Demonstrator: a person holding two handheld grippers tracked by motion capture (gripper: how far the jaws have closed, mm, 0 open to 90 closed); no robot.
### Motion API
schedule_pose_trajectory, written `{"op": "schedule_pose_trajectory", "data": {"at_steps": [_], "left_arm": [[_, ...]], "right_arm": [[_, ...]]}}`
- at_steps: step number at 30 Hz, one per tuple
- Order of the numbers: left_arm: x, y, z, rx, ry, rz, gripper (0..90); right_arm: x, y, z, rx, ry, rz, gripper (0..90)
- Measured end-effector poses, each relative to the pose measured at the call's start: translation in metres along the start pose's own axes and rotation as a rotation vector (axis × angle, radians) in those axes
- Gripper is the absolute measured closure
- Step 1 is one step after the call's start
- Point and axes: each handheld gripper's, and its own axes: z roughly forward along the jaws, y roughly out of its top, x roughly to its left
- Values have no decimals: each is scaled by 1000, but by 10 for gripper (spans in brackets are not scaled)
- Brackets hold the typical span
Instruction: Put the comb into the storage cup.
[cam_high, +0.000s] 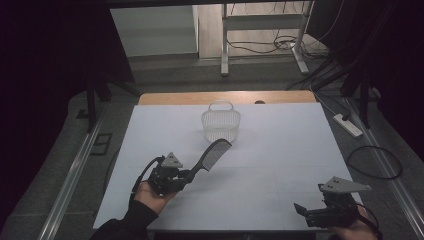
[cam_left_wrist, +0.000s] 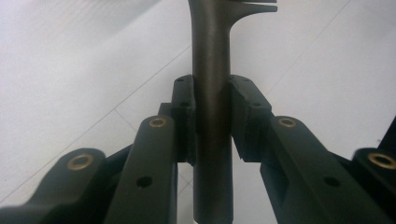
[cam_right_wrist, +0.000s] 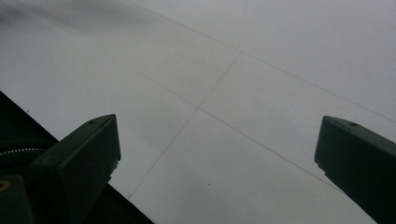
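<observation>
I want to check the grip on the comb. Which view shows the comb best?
The high view: the whole comb shows, teeth and handle, reaching from the left gripper toward the basket. The left gripper view shows its handle clamped between the jaws. The right gripper view shows bare table.

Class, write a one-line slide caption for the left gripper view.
Left hand-held gripper clamps a dark comb by its handle above the white table.
</observation>
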Motion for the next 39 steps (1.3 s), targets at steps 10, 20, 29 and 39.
{"op": "schedule_pose_trajectory", "data": {"at_steps": [10,20,29,39], "left_arm": [[-3,2,-2,-34,-32,14,723],[-5,4,-2,-43,-51,23,723],[-7,8,0,-59,-64,24,723],[-10,13,2,-83,-66,26,723]], "right_arm": [[1,2,0,-36,24,-24,0],[2,14,-1,-121,77,-54,0],[3,26,6,-161,139,-99,10],[5,42,13,-190,219,-39,0]]}}
